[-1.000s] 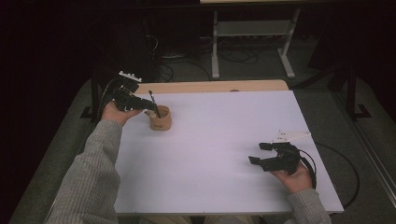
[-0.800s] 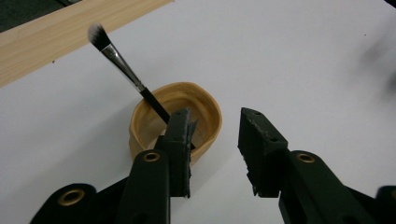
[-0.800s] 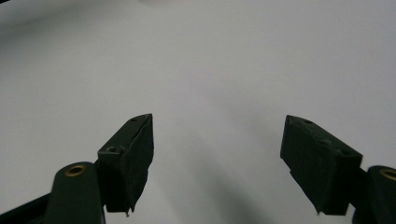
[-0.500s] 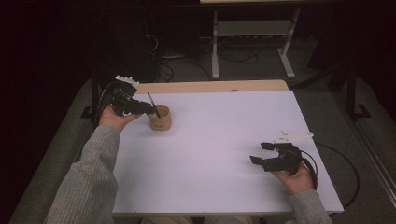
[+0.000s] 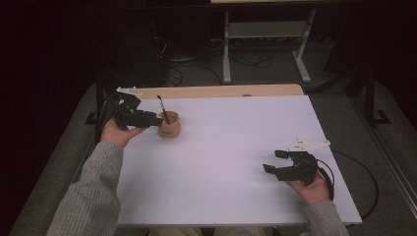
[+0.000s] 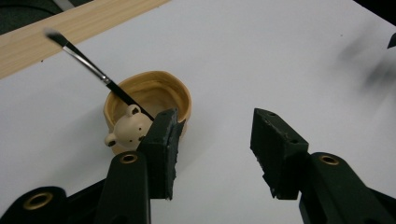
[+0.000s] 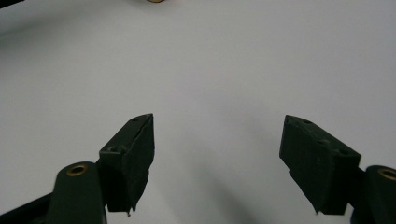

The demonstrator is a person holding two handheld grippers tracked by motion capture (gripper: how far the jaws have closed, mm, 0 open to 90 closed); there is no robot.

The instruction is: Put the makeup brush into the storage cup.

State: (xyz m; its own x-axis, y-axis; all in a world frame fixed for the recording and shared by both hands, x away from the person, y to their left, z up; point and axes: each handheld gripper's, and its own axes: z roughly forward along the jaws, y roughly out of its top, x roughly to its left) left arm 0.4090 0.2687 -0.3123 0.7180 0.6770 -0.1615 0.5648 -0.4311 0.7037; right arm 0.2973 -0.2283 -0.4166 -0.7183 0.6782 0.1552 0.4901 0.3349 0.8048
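Observation:
A small tan cup with a bear face on its side stands on the white table near the far left corner. A thin black paintbrush leans in it, bristles up. My left gripper hovers just left of the cup, open, holding nothing; in the left gripper view its left jaw overlaps the cup's near rim. My right gripper rests low near the front right of the table, open wide and empty.
The white tabletop has a wooden strip along its far edge. Beyond it stand a metal table frame and cables on the dark floor. A cable trails off the table's right side.
My left gripper has drawn back slightly to the left of the cup, the brush staying in the cup. The right gripper has barely moved.

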